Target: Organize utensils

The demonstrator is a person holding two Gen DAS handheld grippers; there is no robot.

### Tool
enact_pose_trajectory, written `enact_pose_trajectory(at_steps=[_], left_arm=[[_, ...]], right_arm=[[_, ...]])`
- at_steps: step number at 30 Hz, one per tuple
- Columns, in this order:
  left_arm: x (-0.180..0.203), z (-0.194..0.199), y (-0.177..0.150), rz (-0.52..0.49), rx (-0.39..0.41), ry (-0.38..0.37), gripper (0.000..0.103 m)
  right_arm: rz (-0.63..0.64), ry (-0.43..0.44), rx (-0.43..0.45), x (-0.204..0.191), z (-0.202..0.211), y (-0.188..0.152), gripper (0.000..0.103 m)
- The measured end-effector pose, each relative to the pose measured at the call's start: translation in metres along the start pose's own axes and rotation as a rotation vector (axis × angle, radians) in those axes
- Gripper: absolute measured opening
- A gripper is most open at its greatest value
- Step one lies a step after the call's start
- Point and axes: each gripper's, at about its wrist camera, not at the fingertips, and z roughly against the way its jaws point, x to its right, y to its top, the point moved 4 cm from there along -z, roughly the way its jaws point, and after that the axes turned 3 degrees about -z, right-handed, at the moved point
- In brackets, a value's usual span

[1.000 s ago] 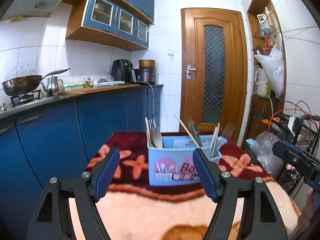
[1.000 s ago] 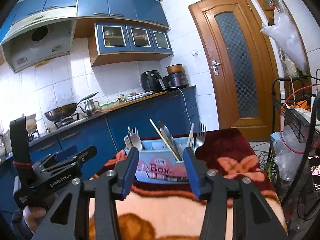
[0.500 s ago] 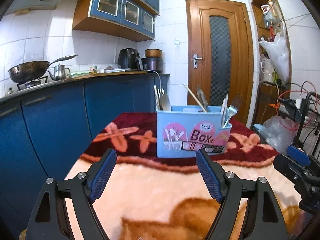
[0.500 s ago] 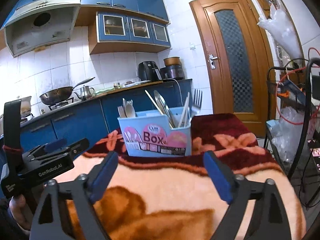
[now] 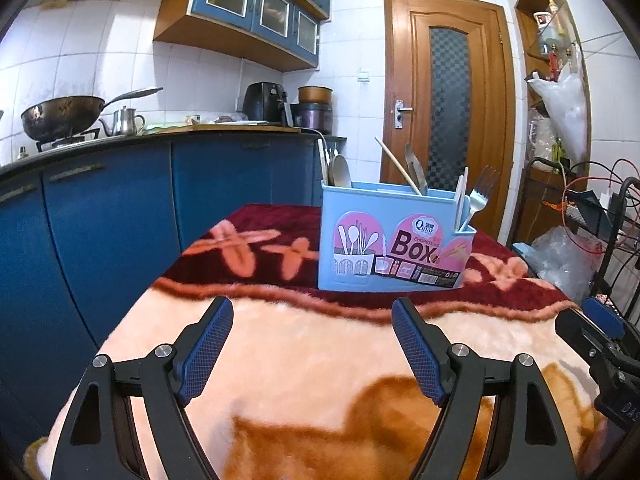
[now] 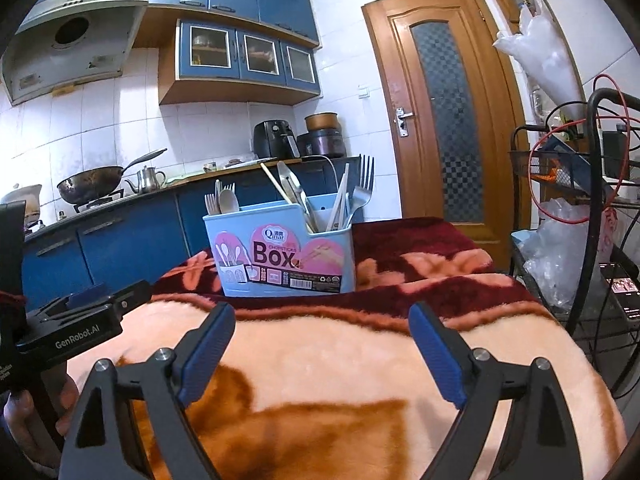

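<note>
My left tool (image 5: 312, 322) and right tool (image 6: 322, 326) both stand with fingers spread apart and grip nothing. Both hang low over the near end of the table (image 5: 320, 360), which is covered by a plush blanket (image 6: 340, 352).

The light blue utensil box (image 6: 280, 254) stands upright on the dark red far part of the blanket, well ahead of both tools. It is divided into compartments:
- Left end: spoons (image 6: 229, 201) and a small fork.
- Middle: a chopstick (image 6: 276, 184) and a flat metal utensil, leaning.
- Right end: forks (image 6: 364, 184) and pale chopsticks.

Handling judgement: the metal pieces are stiff, light and slippery; grip each on the exposed shaft just above the box rim. The thin chopsticks may roll between the pads. The plastic box looks light and may tip or slide on the soft pile if a utensil drags.
</note>
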Motion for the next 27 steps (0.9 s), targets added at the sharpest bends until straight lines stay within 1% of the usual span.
enact_pose_trajectory(at_steps=[9,27], left_arm=[[0.0045,-0.0006,-0.0026,-0.019,-0.003,0.009,0.082],[0.0040,-0.0002,-0.0033,-0.017,-0.002,0.013,0.082]], right_arm=[[-0.004,0.001,-0.001,-0.0003,0.0001,-0.0001,0.090],[-0.004,0.001,-0.001,-0.0003,-0.0001,-0.0004,0.090]])
